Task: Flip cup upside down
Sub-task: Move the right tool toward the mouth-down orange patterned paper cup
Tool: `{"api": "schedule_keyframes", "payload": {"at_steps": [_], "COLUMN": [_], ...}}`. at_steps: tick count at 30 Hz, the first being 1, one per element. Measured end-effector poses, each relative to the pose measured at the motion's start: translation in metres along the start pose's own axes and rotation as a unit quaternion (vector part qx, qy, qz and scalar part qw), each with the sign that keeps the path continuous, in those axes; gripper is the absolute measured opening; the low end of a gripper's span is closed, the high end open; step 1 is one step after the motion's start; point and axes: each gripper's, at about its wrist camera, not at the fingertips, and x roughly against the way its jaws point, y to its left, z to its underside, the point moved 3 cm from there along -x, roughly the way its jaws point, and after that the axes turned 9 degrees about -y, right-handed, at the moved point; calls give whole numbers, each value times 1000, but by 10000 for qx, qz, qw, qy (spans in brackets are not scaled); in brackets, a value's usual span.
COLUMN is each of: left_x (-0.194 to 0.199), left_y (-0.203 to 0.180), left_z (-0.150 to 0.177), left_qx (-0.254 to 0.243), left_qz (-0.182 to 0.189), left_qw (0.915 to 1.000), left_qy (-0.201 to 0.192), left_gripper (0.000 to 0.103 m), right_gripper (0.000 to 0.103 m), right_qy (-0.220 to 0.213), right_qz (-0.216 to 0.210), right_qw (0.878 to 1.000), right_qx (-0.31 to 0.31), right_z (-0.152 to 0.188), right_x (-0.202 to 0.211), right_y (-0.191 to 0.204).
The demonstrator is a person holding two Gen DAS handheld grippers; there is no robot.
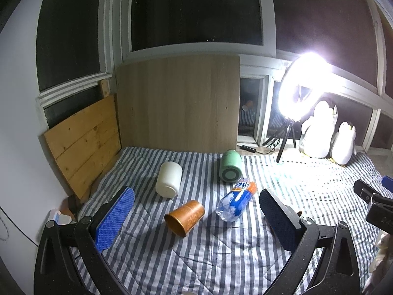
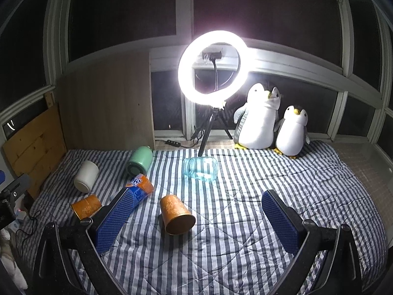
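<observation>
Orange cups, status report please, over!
Both claws open, empty. Two orange cups on their sides, unflipped. Plastic bottle beside the left one.

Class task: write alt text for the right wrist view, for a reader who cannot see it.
An open right hand-held gripper hovers over a striped quilt, framing an orange cup lying on its side. Farther back lie a clear jar, a green cup, a white cup and a second orange cup, with a ring light behind.

Blue-and-white striped quilted bed [image 2: 233, 245] under scattered cups.
Two orange paper cups [image 2: 177, 215] [image 2: 86, 206] on their sides; clear glass jar [image 2: 200, 168] at twelve o'clock.
</observation>
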Motion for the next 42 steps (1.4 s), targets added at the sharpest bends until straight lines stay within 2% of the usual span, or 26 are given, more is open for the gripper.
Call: {"api": "schedule_keyframes", "payload": {"at_steps": [17,31,36,40,42], "left_x": [-21,-33,-39,-43,-45], "left_y": [-9,-11,-11,-12,-11], "left_z": [20,26,28,31,32], "left_qx": [-64,-65,-65,-64,-59], "left_qz": [36,-38,-66,-89,-106], "left_qw": [9995,9990,9988,9986,9985], "left_qy": [298,447,484,520,543], "left_gripper": [103,103,103,103,103], "right_gripper": [101,90,83,82,78], "right_qy": [641,1273,1619,1862,1994], "right_qz": [-68,-363,-552,-702,-794], "right_qw": [9979,9912,9853,9800,9767], "right_qx": [24,32,-18,28,76], "right_z": [26,40,46,52,54], "right_x": [-50,-103,-127,-145,-155], "right_y": [-6,-7,-8,-4,1]}}
